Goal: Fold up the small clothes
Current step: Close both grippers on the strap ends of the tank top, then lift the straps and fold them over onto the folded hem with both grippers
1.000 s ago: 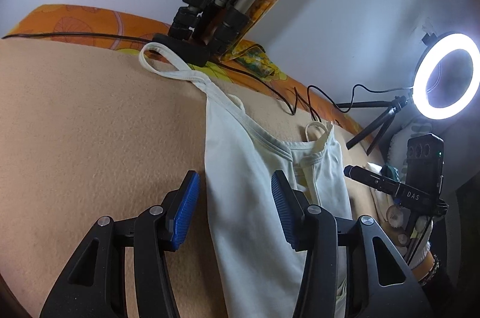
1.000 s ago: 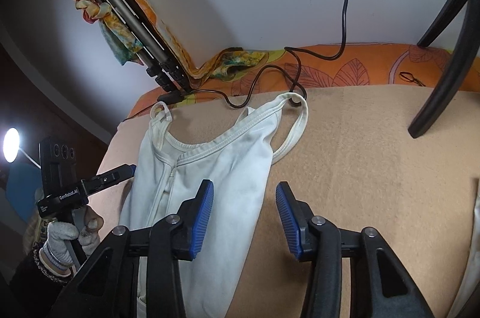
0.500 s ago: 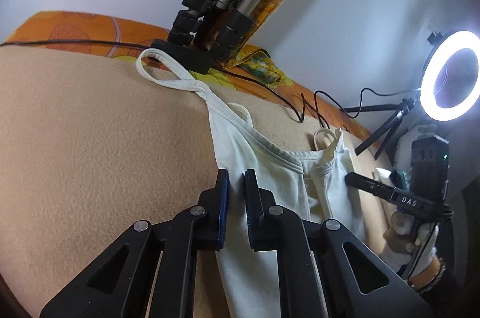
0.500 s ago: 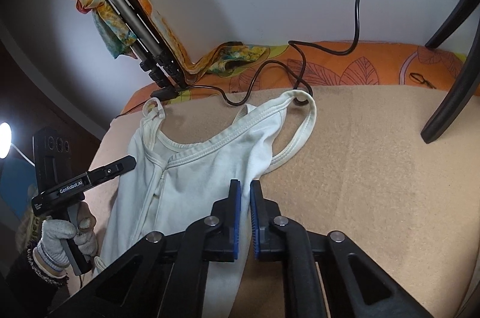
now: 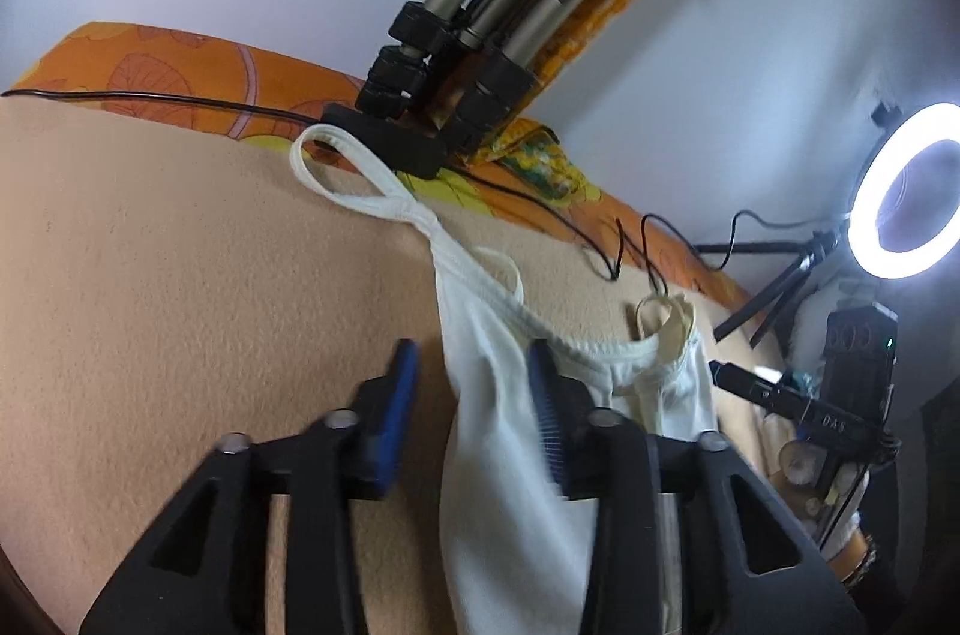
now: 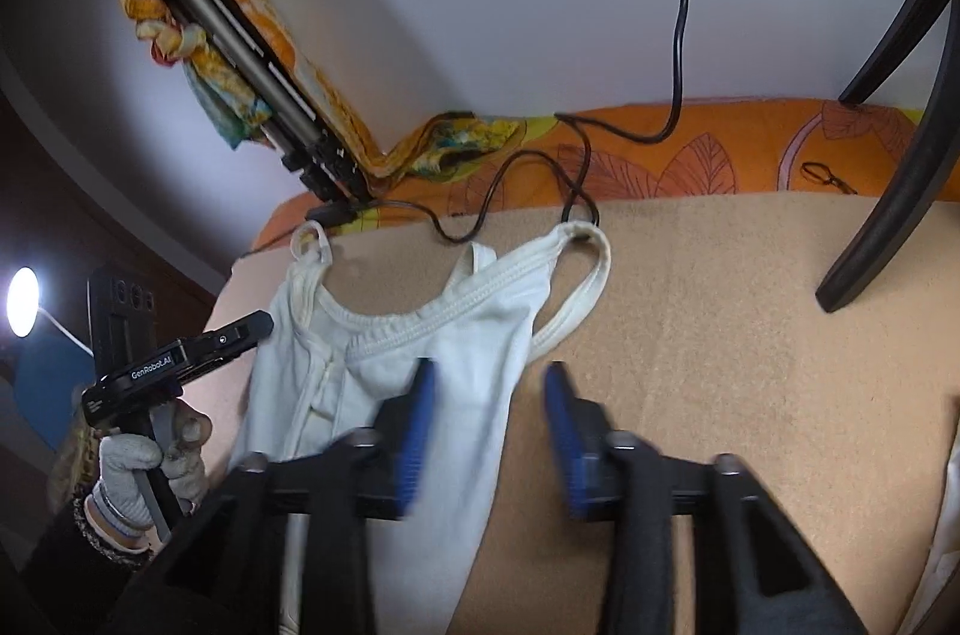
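The white tank top point(image 6: 456, 353) lies folded lengthwise on the tan blanket point(image 6: 750, 365), straps toward the wall. The left hand-held gripper point(image 5: 471, 413) has its blue pads spread apart, straddling the garment's left edge and gripping nothing. The right hand-held gripper point(image 6: 489, 431) gapes just as wide over the opposite edge. A tripod point(image 5: 456, 53) leans at the wall, ring light point(image 5: 909, 191) glowing beside it.

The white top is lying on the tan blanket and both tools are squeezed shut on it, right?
Not quite. The white top does lie on the tan blanket, but both tools are open: the left tool in the left wrist view, the right tool in the right wrist view.
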Demonstrator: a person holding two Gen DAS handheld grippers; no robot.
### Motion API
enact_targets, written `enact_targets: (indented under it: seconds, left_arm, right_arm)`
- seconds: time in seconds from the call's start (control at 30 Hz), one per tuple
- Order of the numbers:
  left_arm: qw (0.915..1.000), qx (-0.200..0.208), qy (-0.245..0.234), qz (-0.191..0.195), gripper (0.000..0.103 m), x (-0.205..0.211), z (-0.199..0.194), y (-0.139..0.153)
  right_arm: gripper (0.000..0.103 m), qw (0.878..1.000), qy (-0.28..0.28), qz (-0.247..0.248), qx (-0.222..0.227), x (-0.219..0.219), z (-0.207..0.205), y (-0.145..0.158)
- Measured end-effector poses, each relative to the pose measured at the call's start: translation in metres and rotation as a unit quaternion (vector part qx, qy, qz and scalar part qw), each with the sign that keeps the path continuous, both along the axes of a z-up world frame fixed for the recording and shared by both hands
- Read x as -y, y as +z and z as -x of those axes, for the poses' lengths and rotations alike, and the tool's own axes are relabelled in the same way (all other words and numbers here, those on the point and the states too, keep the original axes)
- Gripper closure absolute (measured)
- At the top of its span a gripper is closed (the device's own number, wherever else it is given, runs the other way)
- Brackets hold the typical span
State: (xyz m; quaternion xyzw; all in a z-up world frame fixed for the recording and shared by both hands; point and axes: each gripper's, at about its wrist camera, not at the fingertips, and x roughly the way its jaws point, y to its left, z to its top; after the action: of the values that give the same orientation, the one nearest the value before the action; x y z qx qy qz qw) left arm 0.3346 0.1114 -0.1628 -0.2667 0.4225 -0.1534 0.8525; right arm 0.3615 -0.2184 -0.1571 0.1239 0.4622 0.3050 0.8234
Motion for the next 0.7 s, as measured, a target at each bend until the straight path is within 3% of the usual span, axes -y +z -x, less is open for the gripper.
enact_targets:
  seconds: [0.07,0.17,0.37,0.43,0.5,0.6,0.7]
  left_arm:
    - [0.9996,-0.008,0.003,0.028,0.055,-0.003,-0.01,-0.001]
    - [0.9991,-0.012,0.005,0.041,0.055,-0.001,-0.02,-0.003]
    - [0.9998,-0.006,-0.013,0.013,0.061,0.015,-0.03,-0.004]
    - [0.9999,-0.011,-0.011,0.006,0.081,0.017,-0.033,-0.006]
    - [0.9999,-0.011,-0.01,0.004,0.094,0.017,-0.034,-0.009]
    - [0.9999,-0.003,-0.004,0.015,0.099,0.014,-0.032,-0.008]
    - [0.9995,0.011,0.001,0.03,0.1,0.009,-0.026,-0.001]
  right_arm:
    - [0.057,1.0,0.0,-0.01,-0.002,-0.003,-0.005,0.0]
    - [0.057,1.0,-0.001,-0.014,-0.008,-0.009,-0.016,-0.003]
    - [0.057,1.0,0.005,-0.012,-0.015,-0.024,-0.031,-0.013]
    - [0.066,1.0,0.006,-0.01,-0.01,-0.027,-0.033,-0.013]
    - [0.083,1.0,0.003,-0.009,-0.015,-0.028,-0.035,-0.016]
    - [0.094,1.0,-0.001,-0.018,-0.018,-0.026,-0.036,-0.016]
    - [0.095,1.0,0.001,-0.025,-0.007,-0.021,-0.032,-0.009]
